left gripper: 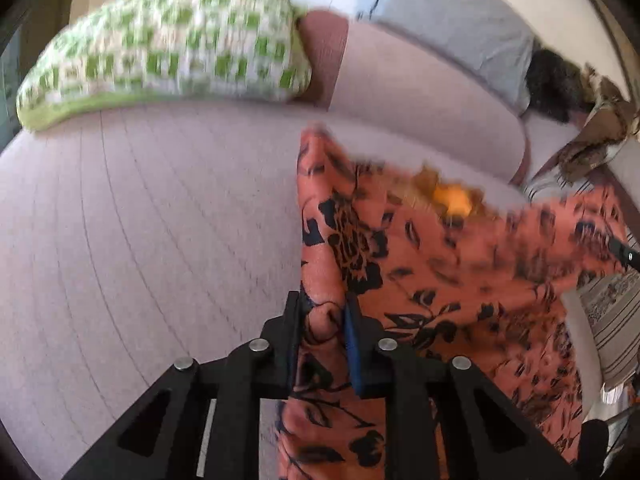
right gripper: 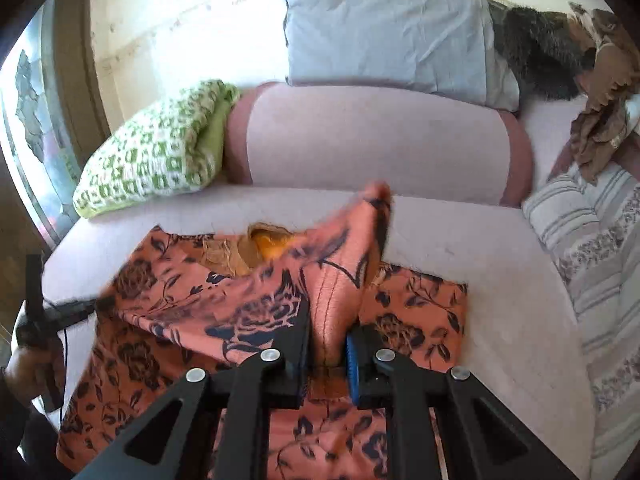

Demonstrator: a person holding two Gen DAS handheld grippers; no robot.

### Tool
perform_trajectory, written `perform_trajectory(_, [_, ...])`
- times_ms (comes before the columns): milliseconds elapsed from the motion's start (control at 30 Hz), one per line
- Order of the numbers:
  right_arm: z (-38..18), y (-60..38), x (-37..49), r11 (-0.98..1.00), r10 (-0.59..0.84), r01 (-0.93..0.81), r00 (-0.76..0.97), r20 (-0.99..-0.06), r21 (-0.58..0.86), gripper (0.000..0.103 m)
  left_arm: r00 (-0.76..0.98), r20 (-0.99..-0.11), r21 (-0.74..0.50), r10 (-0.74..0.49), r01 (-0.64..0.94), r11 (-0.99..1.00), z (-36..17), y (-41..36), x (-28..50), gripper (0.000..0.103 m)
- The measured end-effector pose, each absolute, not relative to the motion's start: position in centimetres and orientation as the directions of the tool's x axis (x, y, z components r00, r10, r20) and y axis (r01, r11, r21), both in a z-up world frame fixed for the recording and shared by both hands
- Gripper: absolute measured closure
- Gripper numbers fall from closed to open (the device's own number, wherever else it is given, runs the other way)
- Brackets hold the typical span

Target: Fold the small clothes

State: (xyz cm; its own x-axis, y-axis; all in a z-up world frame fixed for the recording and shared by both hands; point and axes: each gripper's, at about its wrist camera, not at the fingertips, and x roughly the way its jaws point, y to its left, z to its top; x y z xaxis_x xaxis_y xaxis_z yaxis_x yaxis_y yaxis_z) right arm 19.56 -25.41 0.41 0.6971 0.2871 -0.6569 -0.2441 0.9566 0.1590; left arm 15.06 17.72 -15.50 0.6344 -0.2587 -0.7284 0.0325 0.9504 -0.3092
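An orange garment with a dark floral print (right gripper: 416, 308) lies spread on the pale pink couch seat (right gripper: 480, 248). My right gripper (right gripper: 328, 340) is shut on a bunched fold of it, lifted above the rest of the cloth, and a corner flap stands up beyond the fingers. In the left wrist view my left gripper (left gripper: 322, 312) is shut on the garment's (left gripper: 460, 264) left edge, with cloth pinched between the black pad and the blue pad. A yellow-orange inner patch (right gripper: 272, 244) shows at the garment's far opening. At the left edge of the right wrist view stands the left gripper's body (right gripper: 40, 312).
A green-and-white knitted cushion (right gripper: 156, 152) lies at the back left beside a pink bolster (right gripper: 376, 140). A grey pillow (right gripper: 392, 28), dark furry fabric (right gripper: 536, 52) and brown cloth (right gripper: 604, 120) sit behind. A striped cushion (right gripper: 600, 264) lies on the right.
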Motion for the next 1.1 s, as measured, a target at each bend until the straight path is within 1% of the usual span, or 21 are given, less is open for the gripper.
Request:
perform_trajectory(33, [-2.4,-25.7,20.9,0.96,0.276,-0.232,0.657,-0.701,0.16,0.074,0.62,-0.746,-0.291,-0.245,0.028,0.956,-16.3,17.5,15.2,0.076])
perform_trajectory(67, [-5.2,-25.9,21.9,0.963,0.261,-0.216,0.595,-0.76,0.161,0.059,0.613,-0.753,-0.289,-0.24,0.019,0.957,-16.6,17.6,15.3,0.07])
perform_trajectory(100, [-8.6,-26.5,23.2,0.964,0.258,-0.185,0.497,-0.828,0.19,0.049,0.608,-0.753,-0.309,-0.25,0.009,0.951,-16.4,18.0,15.3,0.063])
perform_trajectory(133, [-12.1,-27.5,24.0,0.961,0.278,-0.125,0.385,-0.88,0.248,0.043,0.612,-0.748,-0.325,-0.258,0.002,0.946,-16.0,18.4,15.3,0.059])
perform_trajectory(200, [-13.1,-29.2,23.4,0.932,0.352,-0.077,0.413,-0.84,0.353,0.042,0.661,-0.71,-0.316,-0.242,0.007,0.949,-14.2,19.1,15.2,0.042])
perform_trajectory(267, [-11.5,-30.3,23.0,0.916,0.376,-0.063,0.482,-0.791,0.397,0.029,0.698,-0.685,-0.276,-0.21,0.019,0.961,-12.6,19.3,15.8,0.039])
perform_trajectory(333, [-10.0,-30.8,23.4,0.904,0.396,-0.077,0.525,-0.753,0.421,0.025,0.688,-0.695,-0.255,-0.209,0.036,0.966,-11.8,19.4,18.3,0.039])
perform_trajectory(433, [-9.7,-30.6,26.0,0.903,0.403,-0.097,0.528,-0.748,0.418,0.025,0.618,-0.745,-0.276,-0.253,0.06,0.959,-12.9,18.9,22.7,0.039])
perform_trajectory(533, [-12.3,-30.1,29.2,0.905,0.408,-0.081,0.446,-0.797,0.418,0.026,0.56,-0.786,-0.263,-0.26,0.077,0.962,-14.3,17.3,26.2,0.039])
perform_trajectory(567, [-12.8,-29.3,29.5,0.903,0.417,-0.089,0.417,-0.807,0.42,0.042,0.546,-0.799,-0.254,-0.251,0.072,0.964,-14.7,17.1,27.0,0.039])
perform_trajectory(600, [-13.2,-28.5,29.6,0.911,0.405,-0.094,0.391,-0.827,0.401,0.054,0.527,-0.814,-0.25,-0.243,0.06,0.966,-15.3,16.9,27.8,0.053])
perform_trajectory(667, [-13.4,-28.1,29.6,0.931,0.363,-0.112,0.395,-0.844,0.348,0.076,0.51,-0.822,-0.266,-0.254,0.05,0.963,-15.7,17.0,28.5,0.091])
perform_trajectory(733, [-12.7,-28.0,29.0,0.928,0.371,-0.134,0.407,-0.835,0.347,0.087,0.587,-0.77,-0.271,-0.249,0.053,0.961,-14.2,17.3,27.6,0.094])
perform_trajectory(800, [-10.3,-26.9,28.3,0.943,0.333,-0.184,0.493,-0.804,0.278,0.088,0.705,-0.683,-0.211,-0.192,0.061,0.976,-12.3,17.2,25.2,0.094])
perform_trajectory(833, [-8.9,-26.5,27.9,0.95,0.31,-0.201,0.548,-0.777,0.238,0.088,0.733,-0.657,-0.213,-0.176,0.044,0.976,-12.2,17.5,24.4,0.094])
perform_trajectory(900, [-8.5,-26.8,27.6,0.968,0.251,-0.161,0.635,-0.73,0.193,0.088,0.703,-0.683,-0.286,-0.198,-0.008,0.958,-14.2,18.6,24.4,0.093])
perform_trajectory(933, [-9.7,-26.9,28.2,0.973,0.229,-0.141,0.622,-0.748,0.18,0.083,0.681,-0.708,-0.302,-0.19,-0.048,0.952,-15.6,19.0,24.9,0.093])
perform_trajectory(967, [-12.0,-27.0,29.3,0.974,0.224,-0.122,0.558,-0.799,0.188,0.078,0.658,-0.729,-0.312,-0.186,-0.077,0.947,-16.7,19.2,25.3,0.091])
perform_trajectory(1000, [-13.9,-27.2,29.9,0.972,0.232,-0.094,0.484,-0.844,0.214,0.078,0.658,-0.724,-0.352,-0.208,-0.092,0.932,-17.2,19.8,25.4,0.088])
perform_trajectory(1033, [-14.6,-27.8,29.4,0.962,0.264,-0.075,0.497,-0.827,0.263,0.075,0.662,-0.719,-0.358,-0.21,-0.095,0.929,-17.0,19.8,25.4,0.086])
perform_trajectory(1100, [-14.0,-28.3,28.8,0.961,0.262,-0.063,0.51,-0.819,0.268,0.045,0.662,-0.727,-0.325,-0.181,-0.099,0.941,-16.3,19.8,25.5,0.068])
